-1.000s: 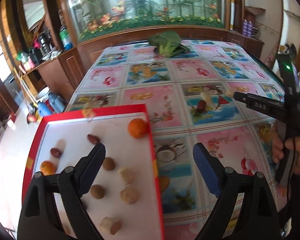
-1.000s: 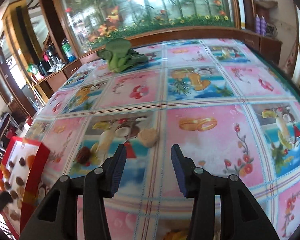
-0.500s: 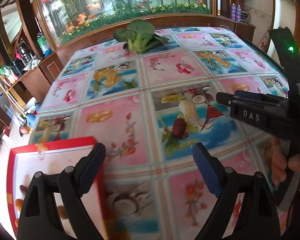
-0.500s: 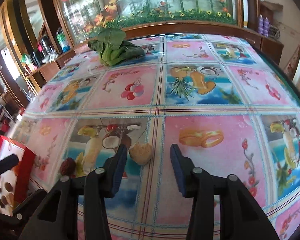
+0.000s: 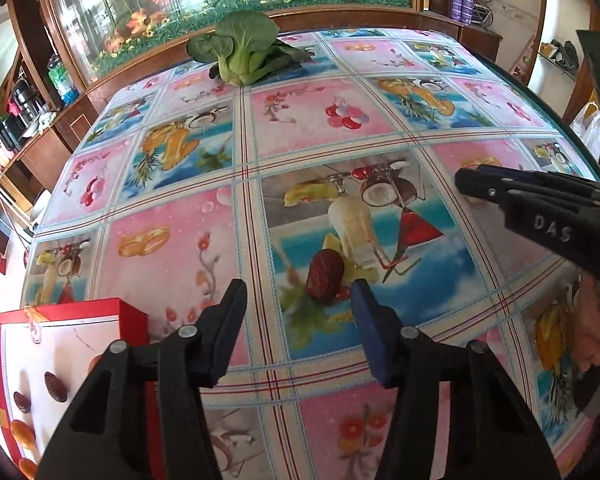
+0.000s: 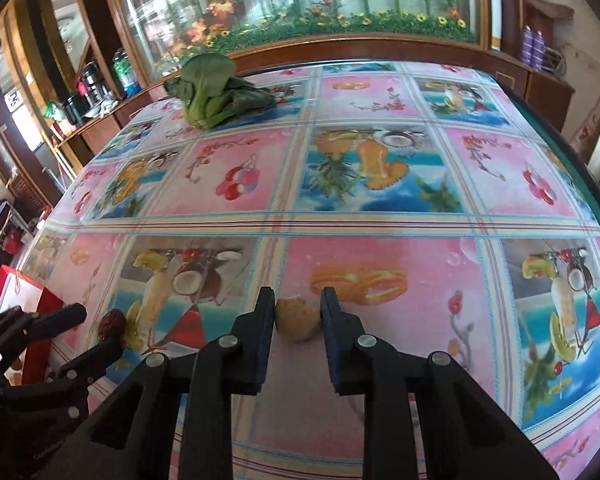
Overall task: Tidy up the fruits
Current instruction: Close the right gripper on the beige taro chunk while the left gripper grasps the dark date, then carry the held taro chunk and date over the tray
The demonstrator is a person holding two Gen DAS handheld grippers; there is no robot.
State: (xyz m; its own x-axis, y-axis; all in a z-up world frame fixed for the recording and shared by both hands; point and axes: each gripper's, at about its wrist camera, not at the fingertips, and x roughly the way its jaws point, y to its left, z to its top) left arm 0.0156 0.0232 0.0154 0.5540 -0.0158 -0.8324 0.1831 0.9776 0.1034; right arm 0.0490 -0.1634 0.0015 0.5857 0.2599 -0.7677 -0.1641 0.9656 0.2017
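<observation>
1. The right gripper (image 6: 298,314) brackets a tan round fruit (image 6: 298,319) on the tablecloth (image 6: 380,152); its jaws stand close on either side, apparently touching it, which suggests a grasp before lifting.
2. The left gripper (image 5: 298,300) is spread wide, its fingertips flanking but not touching a dark red date (image 5: 325,274) lying on the cloth, probably lined up for the next pick.
3. The red-rimmed tray (image 5: 66,312), at the left table edge, holds sorted dates and small oranges; it is the likely destination.
4. A leafy green vegetable (image 5: 242,54) lies at the far side, well apart.
5. Compared with half a second earlier, the right jaws have narrowed around the tan fruit, and the left gripper has advanced toward the date.
</observation>
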